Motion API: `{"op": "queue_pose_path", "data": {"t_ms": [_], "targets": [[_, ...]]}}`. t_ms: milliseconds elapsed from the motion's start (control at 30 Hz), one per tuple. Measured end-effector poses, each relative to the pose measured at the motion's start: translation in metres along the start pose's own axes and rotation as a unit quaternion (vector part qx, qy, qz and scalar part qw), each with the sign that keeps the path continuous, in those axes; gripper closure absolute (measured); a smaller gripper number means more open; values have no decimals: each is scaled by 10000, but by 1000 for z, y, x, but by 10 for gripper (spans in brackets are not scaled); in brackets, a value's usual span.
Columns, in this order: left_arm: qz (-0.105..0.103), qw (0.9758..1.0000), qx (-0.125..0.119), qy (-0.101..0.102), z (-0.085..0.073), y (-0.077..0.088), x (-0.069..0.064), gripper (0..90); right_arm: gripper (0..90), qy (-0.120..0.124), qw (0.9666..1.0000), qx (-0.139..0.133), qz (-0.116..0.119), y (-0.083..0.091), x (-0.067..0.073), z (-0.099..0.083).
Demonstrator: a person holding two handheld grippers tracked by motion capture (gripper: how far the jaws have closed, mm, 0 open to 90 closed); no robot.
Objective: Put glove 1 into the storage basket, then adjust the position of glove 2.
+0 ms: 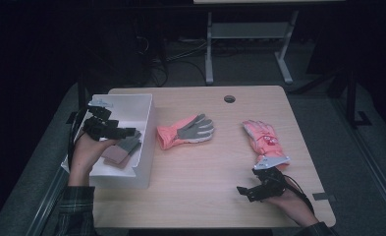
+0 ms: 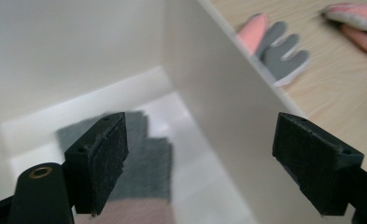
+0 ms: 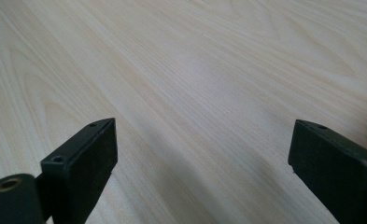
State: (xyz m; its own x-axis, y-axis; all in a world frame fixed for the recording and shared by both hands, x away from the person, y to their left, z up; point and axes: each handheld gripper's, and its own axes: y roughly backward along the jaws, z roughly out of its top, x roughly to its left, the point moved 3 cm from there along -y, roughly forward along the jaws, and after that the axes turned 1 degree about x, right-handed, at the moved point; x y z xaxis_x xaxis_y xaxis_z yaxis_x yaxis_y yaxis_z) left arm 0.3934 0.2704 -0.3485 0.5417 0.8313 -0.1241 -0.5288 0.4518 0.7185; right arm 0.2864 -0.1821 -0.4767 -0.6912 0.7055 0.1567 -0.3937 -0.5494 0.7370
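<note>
Broadly, the wooden table (image 1: 205,162) takes up the middle of the high view, with dark floor around it that is hard to make out. At the table's left edge stands a white bin (image 1: 144,142), open at the top, its near wall partly covered by the person's left forearm. Inside it lies a pink and grey glove (image 1: 124,150); in the high view the left gripper (image 1: 126,132) and hand hide much of it, and in the left gripper view just its grey fingers (image 2: 146,154) and a strip of pink at the bottom edge show, the rest cut off.

On the bare tabletop just right of the bin lies a second glove (image 1: 185,132), grey palm up, blurred and half hidden behind the bin wall in the left gripper view (image 2: 284,51). Well apart from it, toward the right, a third glove (image 1: 263,138) lies pink side up, its cuff end close to the right gripper (image 1: 244,191).

The left gripper hangs over the bin above the glove, its jaws spread wide with nothing between them. The right gripper sits low by the table's near right corner, jaws likewise apart over plain wood (image 3: 195,93), clamping nothing.
</note>
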Motion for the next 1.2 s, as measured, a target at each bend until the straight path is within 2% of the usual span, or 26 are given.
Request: {"op": "queue_pose_path", "data": {"t_ms": [167, 300, 467, 500, 567, 633, 667, 800, 900, 967, 1033, 1100, 1200], "targets": [[-140, 9996, 9, -251, 12, -7, -22, 198, 77, 73, 10000, 24, -19, -1, 0, 0], [-294, 9987, 4, -409, 21, -14, -41, 219, 77, 27, 10000, 13, -7, 0, 0, 0], [-465, 9975, -29, -533, 33, -24, -63, 250, 77, 35, 10000, 1, -18, 1, -1, 0], [-534, 9970, -9, -562, 35, -27, -68, 302, 77, 45, 10000, -5, -18, 1, -1, 0], [-584, 9964, 11, -610, 40, -34, -78, 327, 77, 30, 10000, -2, -8, 1, -1, 0], [-632, 9955, 59, -698, 44, -40, -88, 435, 77, 39, 10000, 6, -10, 0, -1, 0], [-663, 9949, 95, -750, 47, -43, -94, 449, 77, 43, 10000, 9, -10, 0, -1, 0], [-833, 9925, 186, -873, 54, -55, -113, 638, 77, 52, 10000, -2, -8, 1, -2, 0], [-882, 9912, 274, -946, 57, -67, -125, 810, 77, 40, 10000, -15, 8, 2, -2, 0], [-887, 9908, 325, -974, 58, -77, -131, 879, 77, 42, 10000, -18, 4, 2, -2, 0], [-848, 9901, 409, -1044, 58, -87, -135, 896, 77, 52, 10000, -26, 6, 2, -1, 0], [-723, 9907, 435, -1068, 59, -96, -138, 896, 77, 57, 10000, -22, 17, 2, -1, 0], [-650, 9915, 410, -1054, 59, -108, -140, 897, 77, 87, 10000, -20, 43, 2, -1, 0]]}}
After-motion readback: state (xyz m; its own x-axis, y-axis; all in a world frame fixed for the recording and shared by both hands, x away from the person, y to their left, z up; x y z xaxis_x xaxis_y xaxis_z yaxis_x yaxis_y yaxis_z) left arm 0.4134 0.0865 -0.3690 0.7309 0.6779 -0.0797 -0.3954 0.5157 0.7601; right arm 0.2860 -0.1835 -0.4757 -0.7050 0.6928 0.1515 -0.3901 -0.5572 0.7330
